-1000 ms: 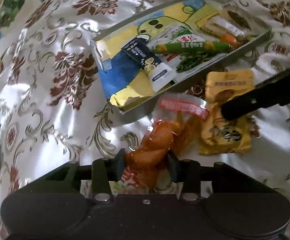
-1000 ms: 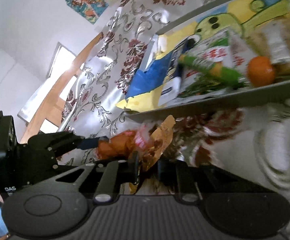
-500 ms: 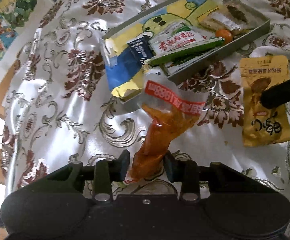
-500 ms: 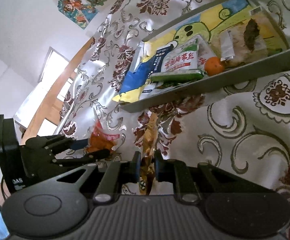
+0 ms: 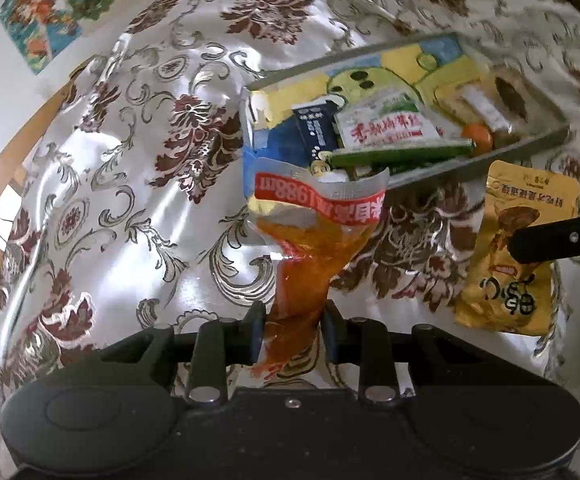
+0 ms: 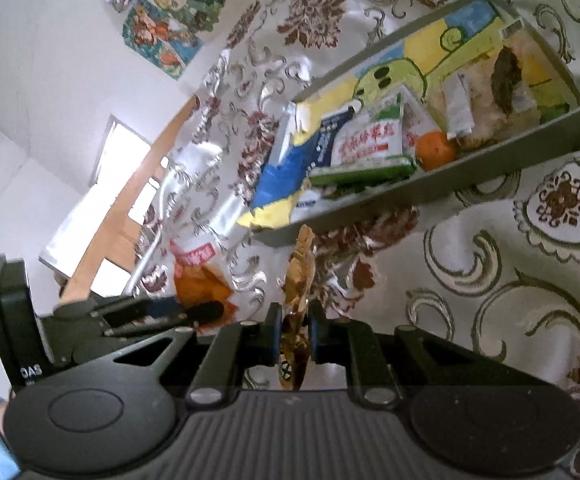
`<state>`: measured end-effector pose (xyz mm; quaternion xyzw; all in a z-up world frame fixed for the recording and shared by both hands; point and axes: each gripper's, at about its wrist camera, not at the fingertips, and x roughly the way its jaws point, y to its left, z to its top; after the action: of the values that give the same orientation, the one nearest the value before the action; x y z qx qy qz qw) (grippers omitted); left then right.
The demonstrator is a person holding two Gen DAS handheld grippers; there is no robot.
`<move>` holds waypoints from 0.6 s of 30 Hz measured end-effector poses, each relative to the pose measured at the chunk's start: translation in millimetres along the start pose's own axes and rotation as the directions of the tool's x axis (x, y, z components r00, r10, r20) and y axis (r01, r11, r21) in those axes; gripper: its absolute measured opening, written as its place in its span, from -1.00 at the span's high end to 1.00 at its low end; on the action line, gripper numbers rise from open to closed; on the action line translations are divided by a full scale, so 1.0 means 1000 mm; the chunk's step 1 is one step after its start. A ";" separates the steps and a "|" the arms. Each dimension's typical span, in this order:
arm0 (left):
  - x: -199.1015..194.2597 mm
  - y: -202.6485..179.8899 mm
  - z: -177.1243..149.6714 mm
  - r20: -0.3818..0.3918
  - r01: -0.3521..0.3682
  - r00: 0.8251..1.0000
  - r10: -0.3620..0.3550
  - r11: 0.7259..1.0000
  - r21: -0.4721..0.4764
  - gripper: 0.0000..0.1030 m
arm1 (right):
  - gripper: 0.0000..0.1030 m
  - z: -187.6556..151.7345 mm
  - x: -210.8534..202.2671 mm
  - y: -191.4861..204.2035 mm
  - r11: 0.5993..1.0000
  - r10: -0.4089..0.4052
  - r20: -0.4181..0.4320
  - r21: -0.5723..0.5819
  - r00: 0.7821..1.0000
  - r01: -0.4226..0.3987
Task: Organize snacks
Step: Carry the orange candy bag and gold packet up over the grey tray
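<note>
Left wrist view: posters (image 5: pixel 49 12) upper left. Floral cloth (image 5: pixel 121 184) covers the worktop. Left claw (image 5: pixel 293 330) bottom centre, jaws closing on an orange snack bag (image 5: pixel 310 248) whose red band reads "1988" upside down. Grey tray (image 5: pixel 490 160) upper right holds a white packet (image 5: pixel 386 128) with red writing, a green stick pack (image 5: pixel 402 154) and an orange (image 5: pixel 477 136). Yellow snack pouch (image 5: pixel 510 280) at right, its print unreadable. Right wrist view: right claw (image 6: pixel 294 336) clenched on that pouch, edge-on below the tray.
</note>
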<state>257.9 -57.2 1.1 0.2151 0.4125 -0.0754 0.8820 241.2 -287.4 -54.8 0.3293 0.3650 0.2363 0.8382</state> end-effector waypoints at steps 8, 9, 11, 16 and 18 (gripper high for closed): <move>-0.010 -0.006 0.009 0.046 0.045 0.998 -0.043 0.997 -0.060 0.39 | 0.71 0.010 -0.008 -0.004 0.999 0.037 0.047 0.028 0.998 -0.039; -0.010 -0.008 0.011 0.049 0.048 0.998 -0.045 0.997 -0.060 0.39 | 0.71 0.011 -0.009 -0.004 0.999 0.039 0.054 0.028 0.998 -0.040; -0.010 -0.012 0.015 0.055 0.056 0.997 -0.053 0.997 -0.061 0.39 | 0.71 0.013 -0.010 -0.004 0.999 0.040 0.066 0.027 0.997 -0.042; -0.008 -0.024 0.032 0.051 0.066 0.997 -0.064 0.997 -0.041 0.39 | 0.72 0.021 -0.018 -0.005 0.999 0.033 0.098 0.026 0.995 -0.036; -0.007 -0.029 0.039 0.056 0.065 0.996 -0.064 0.997 -0.029 0.39 | 0.73 0.027 -0.022 -0.008 0.999 0.028 0.121 0.030 0.992 -0.032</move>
<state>271.2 -100.9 19.3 0.1859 0.3958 -0.1033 0.8934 249.2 -316.9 -36.5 0.3618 0.3124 0.2224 0.8497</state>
